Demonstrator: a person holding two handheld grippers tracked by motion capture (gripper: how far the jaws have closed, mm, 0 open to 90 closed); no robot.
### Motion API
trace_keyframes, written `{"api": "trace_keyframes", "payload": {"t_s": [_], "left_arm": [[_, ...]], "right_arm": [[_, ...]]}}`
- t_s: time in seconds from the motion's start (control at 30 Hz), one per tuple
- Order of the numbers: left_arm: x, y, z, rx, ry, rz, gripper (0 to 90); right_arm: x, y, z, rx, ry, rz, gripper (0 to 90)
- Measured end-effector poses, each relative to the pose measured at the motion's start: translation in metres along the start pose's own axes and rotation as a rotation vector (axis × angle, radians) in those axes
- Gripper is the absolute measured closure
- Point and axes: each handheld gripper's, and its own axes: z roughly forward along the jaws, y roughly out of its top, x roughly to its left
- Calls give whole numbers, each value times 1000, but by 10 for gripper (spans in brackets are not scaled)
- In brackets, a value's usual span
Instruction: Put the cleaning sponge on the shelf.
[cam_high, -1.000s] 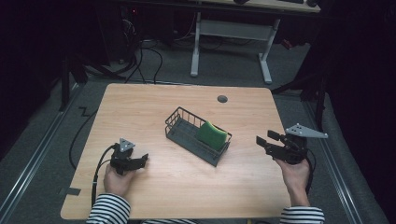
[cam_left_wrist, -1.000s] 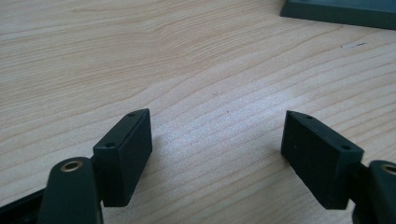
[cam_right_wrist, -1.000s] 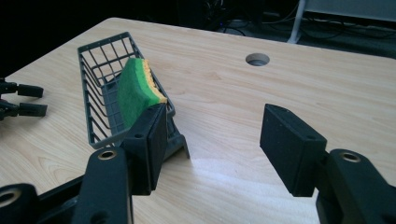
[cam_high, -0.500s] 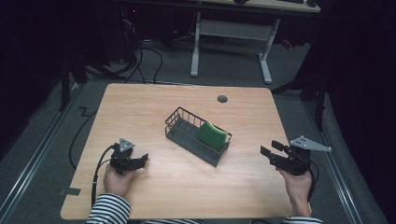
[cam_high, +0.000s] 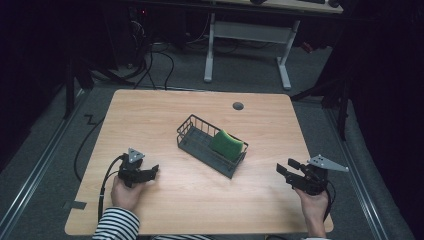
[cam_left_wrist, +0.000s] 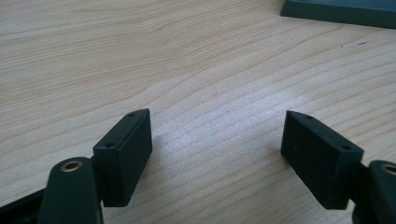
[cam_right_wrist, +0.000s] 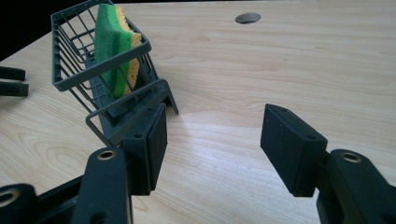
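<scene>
The sponge (cam_high: 227, 144) sat in the rack (cam_high: 197, 148) at table centre. My right gripper (cam_high: 286, 169), at four o'clock from it, and left gripper (cam_high: 148, 173), at eight o'clock, stood open and empty. I judged placing done; next, rest.

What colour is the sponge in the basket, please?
Green with a yellow layer; the sponge shows best in the right gripper view.

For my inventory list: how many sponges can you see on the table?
1. The green and yellow sponge stands on edge inside the dark wire basket, toward its right end, near the table's middle. Nothing seems hidden behind it.
</scene>
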Motion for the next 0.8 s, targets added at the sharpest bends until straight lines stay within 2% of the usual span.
{"api": "trace_keyframes", "payload": {"t_s": [0.43,0.8], "left_arm": [[0,0,0,1,3,3,257],[0,0,0,1,3,3,257]], "right_arm": [[-3,-18,19,25,4,41,410],[-6,-29,38,70,-16,44,406]]}}
